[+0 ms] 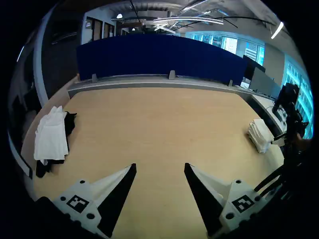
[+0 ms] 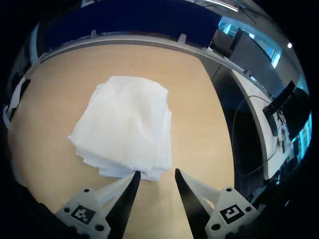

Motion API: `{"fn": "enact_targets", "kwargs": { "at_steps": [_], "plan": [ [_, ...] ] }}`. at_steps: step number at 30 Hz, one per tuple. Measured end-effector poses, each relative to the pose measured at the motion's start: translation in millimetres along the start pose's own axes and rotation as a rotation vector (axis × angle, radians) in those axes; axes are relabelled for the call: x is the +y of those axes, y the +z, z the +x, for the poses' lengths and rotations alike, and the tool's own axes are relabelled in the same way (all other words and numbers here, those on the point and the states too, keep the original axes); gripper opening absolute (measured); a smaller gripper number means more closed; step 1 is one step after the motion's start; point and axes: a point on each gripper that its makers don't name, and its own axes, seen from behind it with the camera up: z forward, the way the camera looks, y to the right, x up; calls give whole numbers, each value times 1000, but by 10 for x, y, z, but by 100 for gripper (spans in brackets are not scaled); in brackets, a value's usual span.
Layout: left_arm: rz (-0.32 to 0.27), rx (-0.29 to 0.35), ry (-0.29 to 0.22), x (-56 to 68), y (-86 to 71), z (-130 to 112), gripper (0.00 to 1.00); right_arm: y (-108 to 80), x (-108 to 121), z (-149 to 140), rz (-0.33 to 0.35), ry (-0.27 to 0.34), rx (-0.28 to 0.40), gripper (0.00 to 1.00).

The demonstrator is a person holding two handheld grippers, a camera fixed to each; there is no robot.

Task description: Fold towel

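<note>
In the right gripper view a stack of folded white towels (image 2: 127, 123) lies on the wooden table, right in front of my right gripper (image 2: 156, 178). That gripper is open, its tips just short of the stack's near corner, nothing between them. The left gripper view has the same stack (image 1: 260, 135) small at the table's right edge. My left gripper (image 1: 160, 169) hangs open over bare wood at mid-table. A loose pile of white towels (image 1: 51, 133) rests on dark cloth at the table's left edge.
A light wooden table (image 1: 159, 119) is backed by a blue partition (image 1: 159, 55). Dark cloth (image 1: 69, 121) peeks out under the left pile. Beyond the right table edge stand a monitor (image 2: 293, 105) and cables (image 2: 247, 131) on a neighbouring desk.
</note>
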Motion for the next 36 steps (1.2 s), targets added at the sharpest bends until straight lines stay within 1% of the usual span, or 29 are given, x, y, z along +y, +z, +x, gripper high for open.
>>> {"fn": "enact_targets", "kwargs": {
  "at_steps": [6,9,13,14,16,18,20,27,33,36],
  "plan": [
    [-6,1,2,18,5,6,89,-65,54,-34,-22,7,0,68],
    [-7,2,1,16,12,3,89,-116,43,-35,-18,9,2,68],
    [-5,1,1,2,20,-1,89,-188,-27,67,-3,19,41,70],
    [-6,1,1,0,22,-1,89,-211,-55,119,4,23,57,71],
    [-5,1,1,-4,23,0,89,-240,-109,220,17,29,86,79],
    [-5,2,-1,-7,24,4,89,-258,-172,335,33,34,117,93],
    [-6,4,-2,-6,15,13,89,-255,-238,420,50,35,132,100],
    [-3,8,-4,-28,-15,16,89,-201,-416,599,83,23,155,100],
    [6,7,-10,-79,-31,-5,89,-153,-556,646,109,13,156,100],
    [10,6,-10,-99,-30,-13,89,-95,-636,622,125,12,150,100]
  ]
}}
